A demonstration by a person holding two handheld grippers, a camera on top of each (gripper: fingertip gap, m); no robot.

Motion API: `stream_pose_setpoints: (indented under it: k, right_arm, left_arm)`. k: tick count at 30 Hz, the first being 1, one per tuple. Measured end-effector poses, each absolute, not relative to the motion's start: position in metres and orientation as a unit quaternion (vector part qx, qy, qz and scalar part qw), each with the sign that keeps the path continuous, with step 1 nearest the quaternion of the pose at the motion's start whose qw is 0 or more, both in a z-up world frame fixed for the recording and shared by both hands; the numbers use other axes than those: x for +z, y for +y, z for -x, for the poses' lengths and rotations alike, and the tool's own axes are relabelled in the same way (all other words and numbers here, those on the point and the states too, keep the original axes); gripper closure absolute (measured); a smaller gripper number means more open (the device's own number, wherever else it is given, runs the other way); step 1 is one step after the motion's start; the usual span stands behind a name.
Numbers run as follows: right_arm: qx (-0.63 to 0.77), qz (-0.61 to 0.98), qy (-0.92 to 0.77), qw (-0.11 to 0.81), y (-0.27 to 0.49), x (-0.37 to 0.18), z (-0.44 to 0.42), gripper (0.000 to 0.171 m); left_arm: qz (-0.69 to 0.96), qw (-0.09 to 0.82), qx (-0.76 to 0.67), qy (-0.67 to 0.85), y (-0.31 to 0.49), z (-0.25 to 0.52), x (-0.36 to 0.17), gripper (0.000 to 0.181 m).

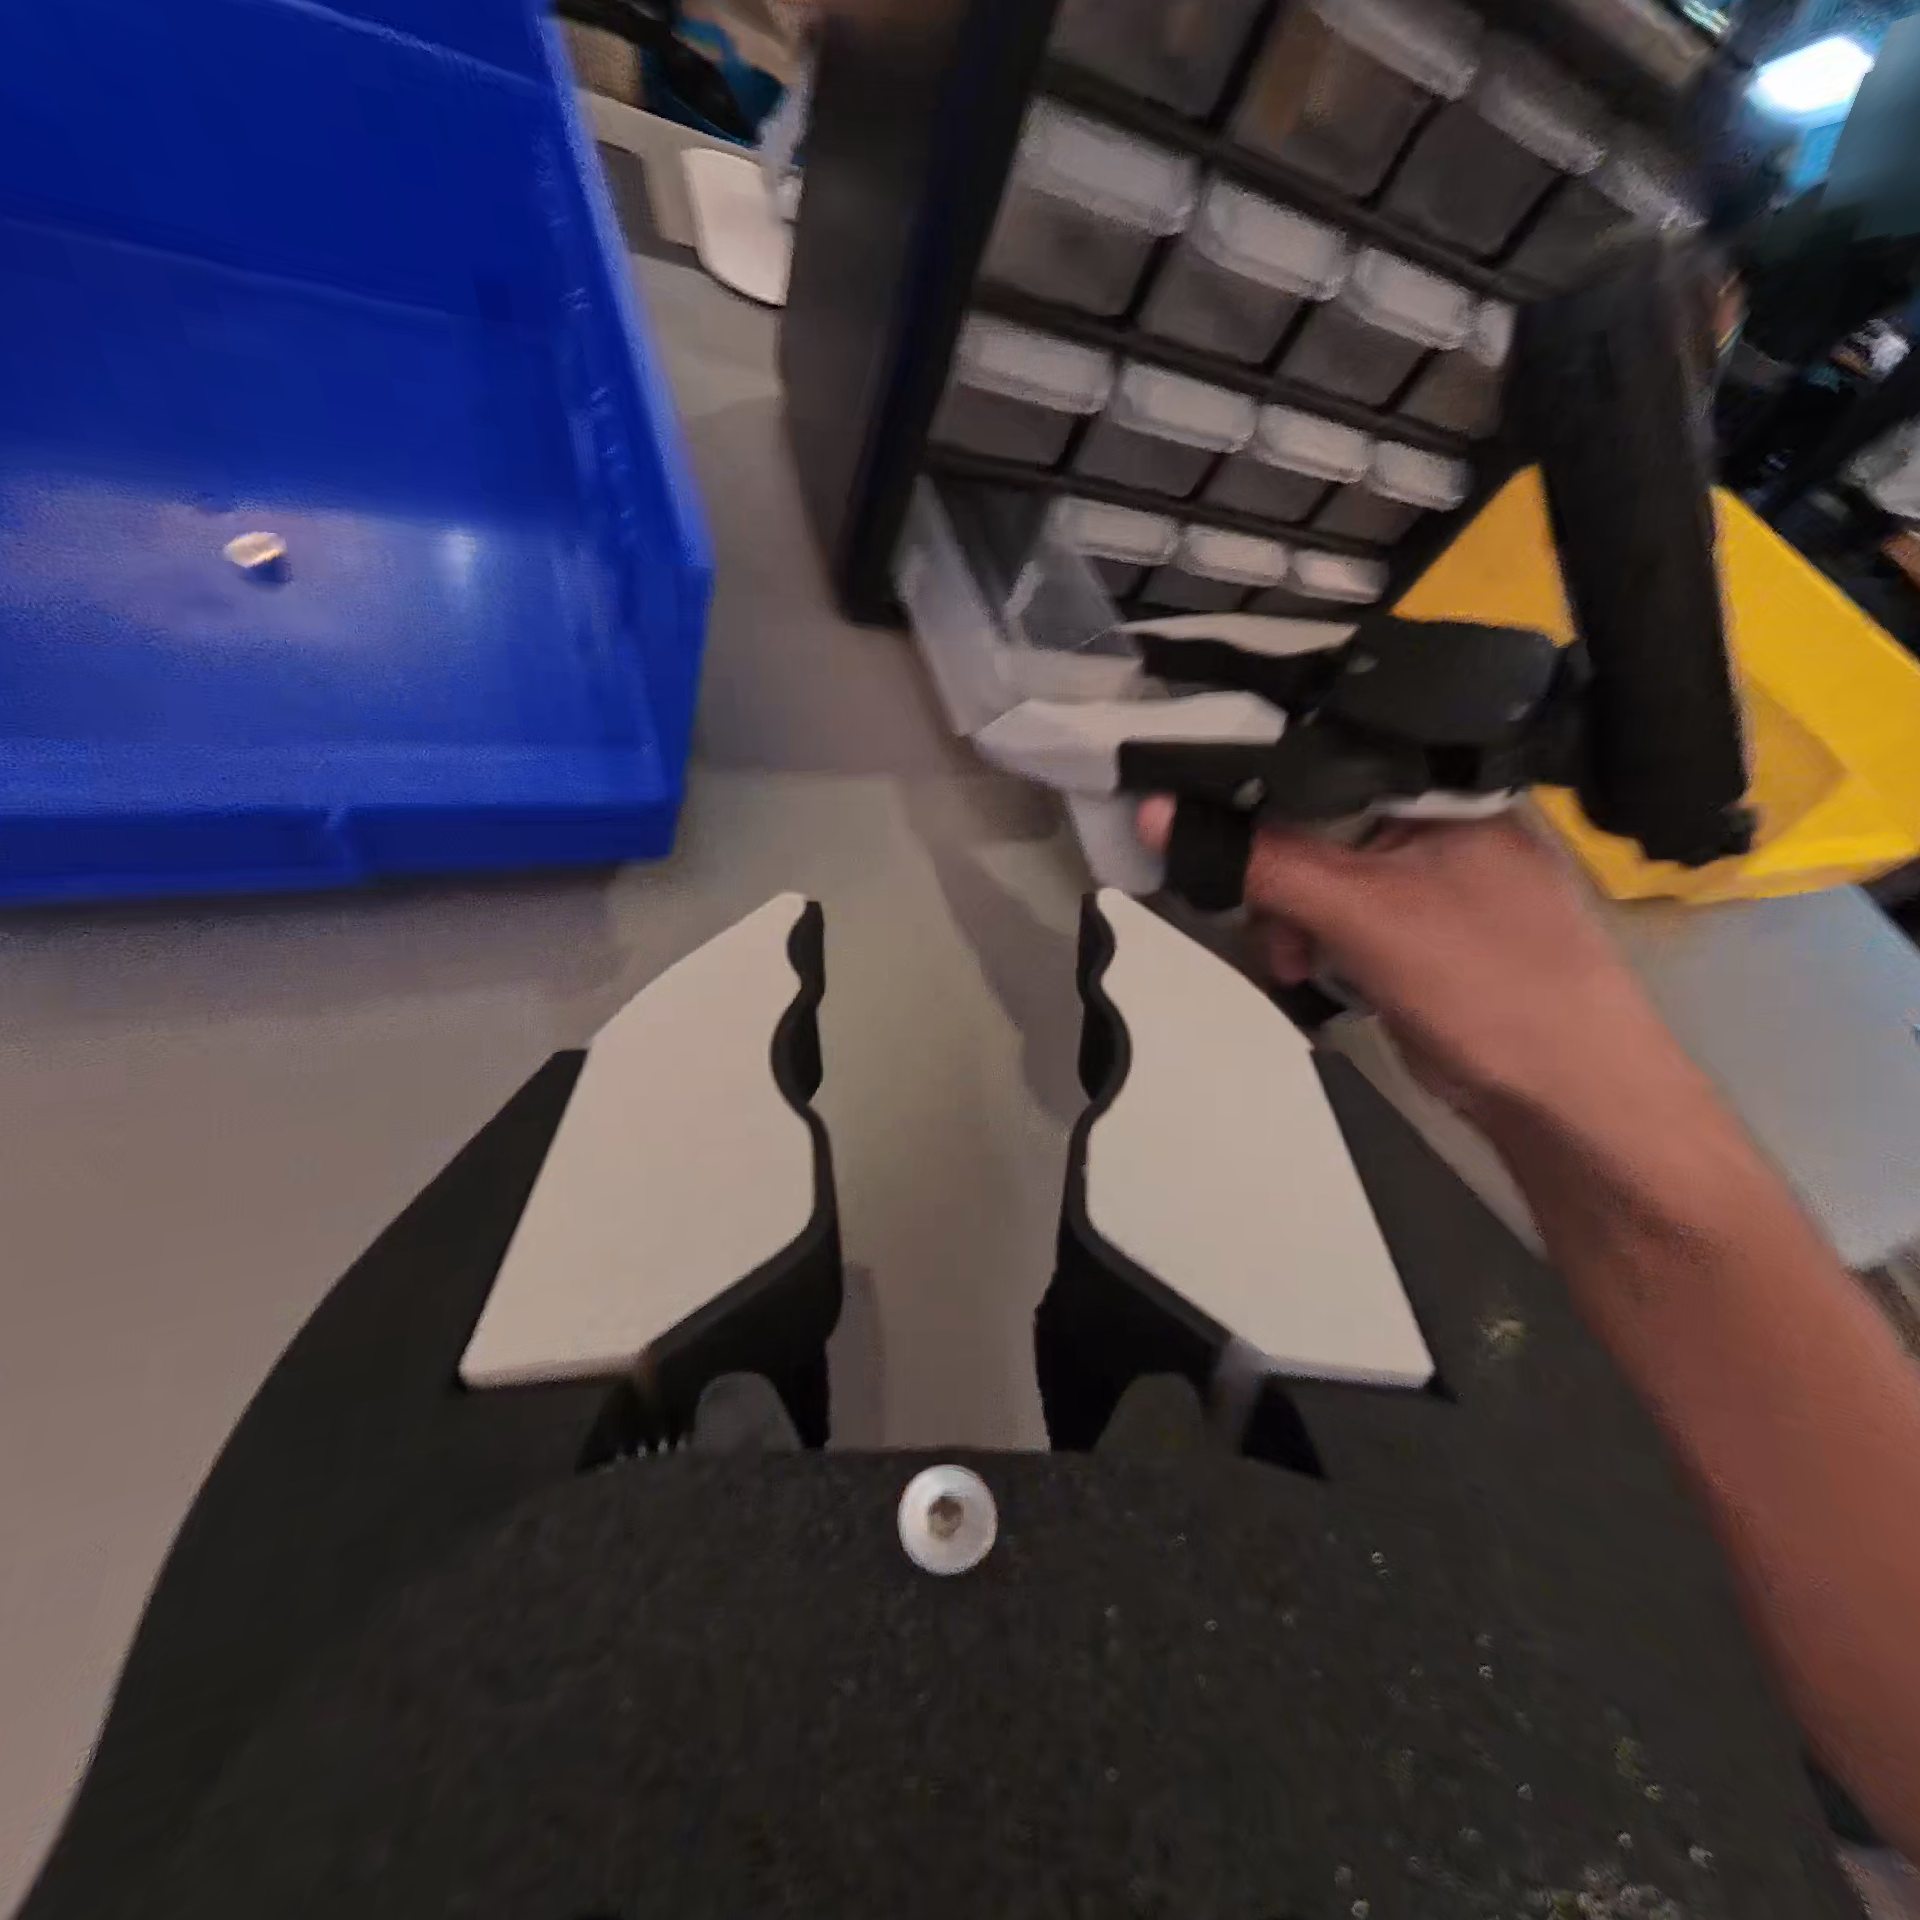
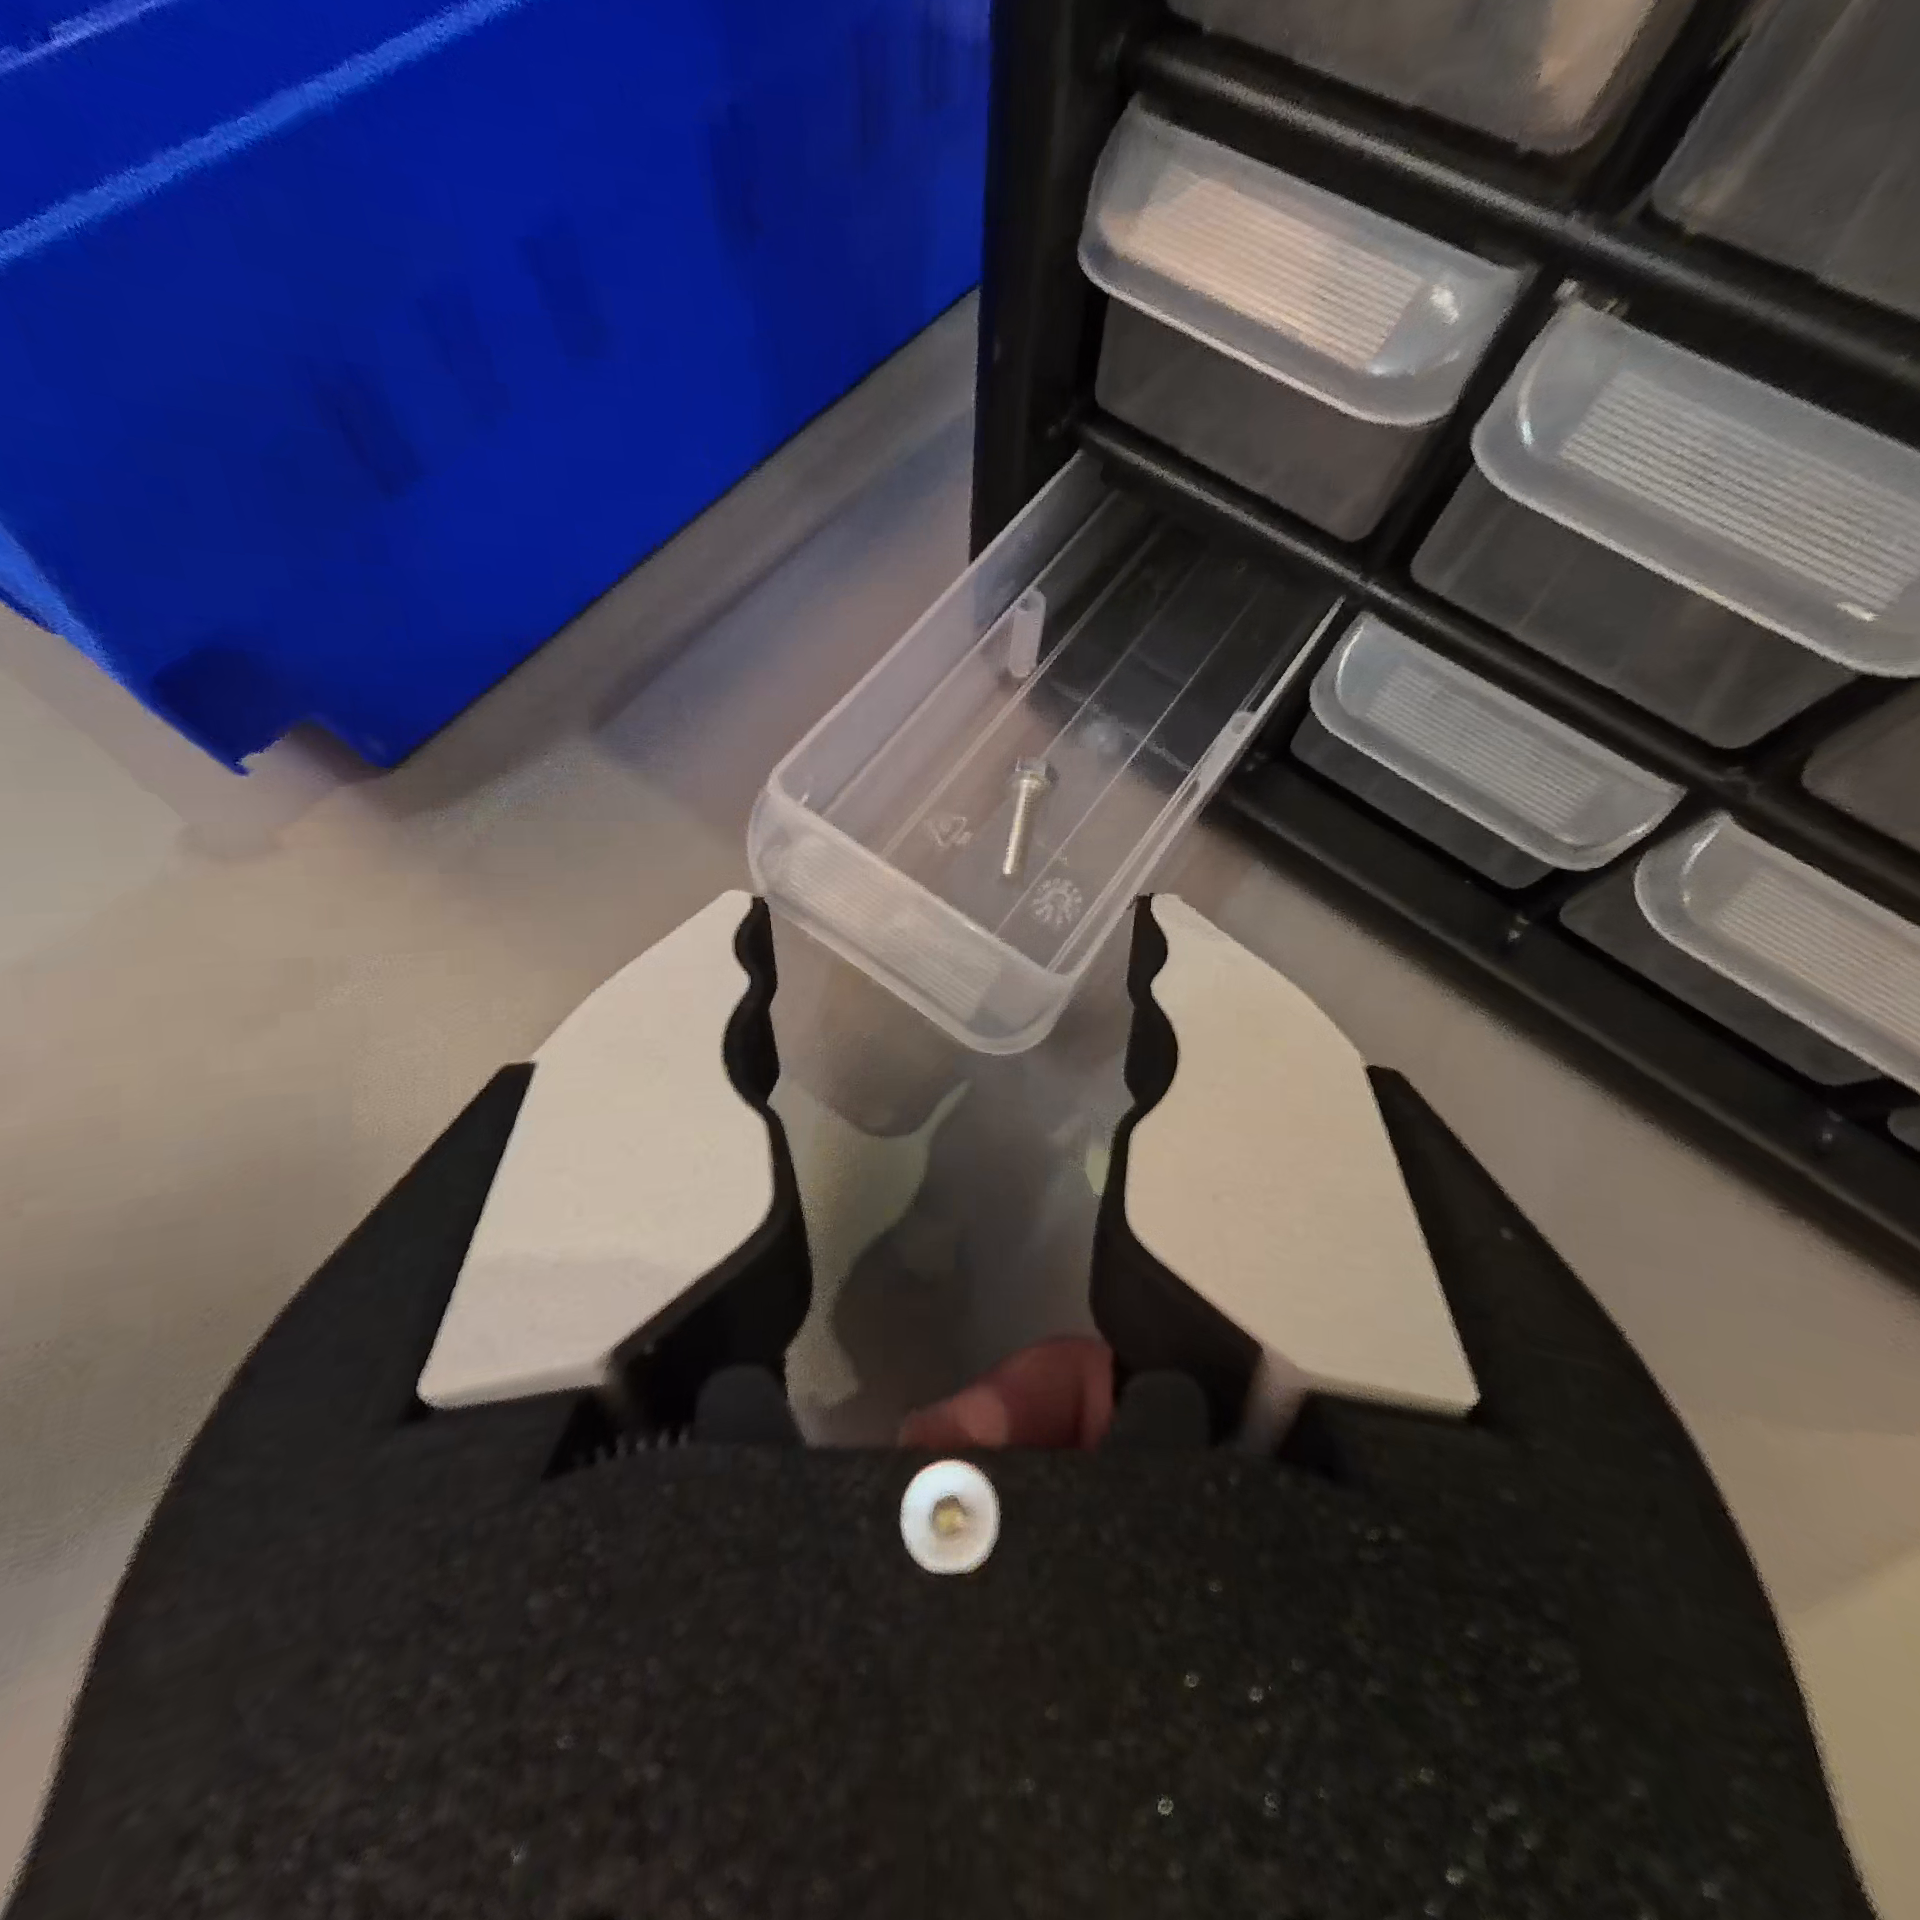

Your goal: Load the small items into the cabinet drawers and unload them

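The black cabinet holds rows of clear drawers. Its bottom left drawer is pulled out, and a small silver screw lies inside. My right gripper is open. Its fingertips stand either side of the drawer's front; I cannot tell whether they touch it. In the left wrist view, the cabinet is at the top right. A hand holds the right gripper at the open drawer. My left gripper is open and empty over the grey table. A small metal piece lies in the blue bin.
The blue bin stands just left of the cabinet with a narrow strip of table between them. A yellow bin sits right of the cabinet, behind the right gripper. A forearm crosses the right side of the left wrist view. The small metal piece is about 20 cm from both grippers' fingertips.
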State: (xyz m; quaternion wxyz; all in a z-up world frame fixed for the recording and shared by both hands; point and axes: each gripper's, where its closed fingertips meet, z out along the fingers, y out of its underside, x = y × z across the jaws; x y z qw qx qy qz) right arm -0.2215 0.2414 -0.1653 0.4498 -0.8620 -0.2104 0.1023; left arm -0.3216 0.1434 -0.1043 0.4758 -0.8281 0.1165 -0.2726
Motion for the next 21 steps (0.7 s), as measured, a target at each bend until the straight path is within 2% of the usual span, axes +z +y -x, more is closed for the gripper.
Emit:
stream_pose_setpoints:
  k: [3, 5, 9, 10, 12, 13, 21]
  right_arm:
    - [0.095, 0.867, -0.211, 0.442, 0.253, -0.168, 0.221, 0.108]
    - [0.085, 0.874, -0.214, 0.429, 0.258, -0.172, 0.219, 0.112]
    - [0.078, 0.878, -0.223, 0.417, 0.243, -0.171, 0.212, 0.112]
    - [0.089, 0.876, -0.229, 0.415, 0.236, -0.168, 0.213, 0.117]
    - [0.121, 0.865, -0.249, 0.418, 0.224, -0.161, 0.219, 0.143]
    - [0.134, 0.858, -0.256, 0.424, 0.222, -0.156, 0.223, 0.147]
    - [0.186, 0.86, -0.24, 0.41, 0.255, -0.164, 0.235, 0.143]
  left_arm:
    - [0.83, 0.487, -0.257, 0.091, 0.133, 0.332, -0.124, 0.134]
    - [0.824, 0.48, -0.281, 0.106, 0.132, 0.319, -0.122, 0.134]
    - [0.833, 0.476, -0.232, 0.161, 0.131, 0.307, -0.132, 0.134]
    - [0.833, 0.477, -0.224, 0.17, 0.129, 0.305, -0.133, 0.135]
    - [0.826, 0.486, -0.22, 0.18, 0.126, 0.303, -0.13, 0.135]
    - [0.825, 0.488, -0.221, 0.182, 0.125, 0.303, -0.128, 0.135]
    - [0.828, 0.473, -0.254, 0.161, 0.127, 0.306, -0.129, 0.135]
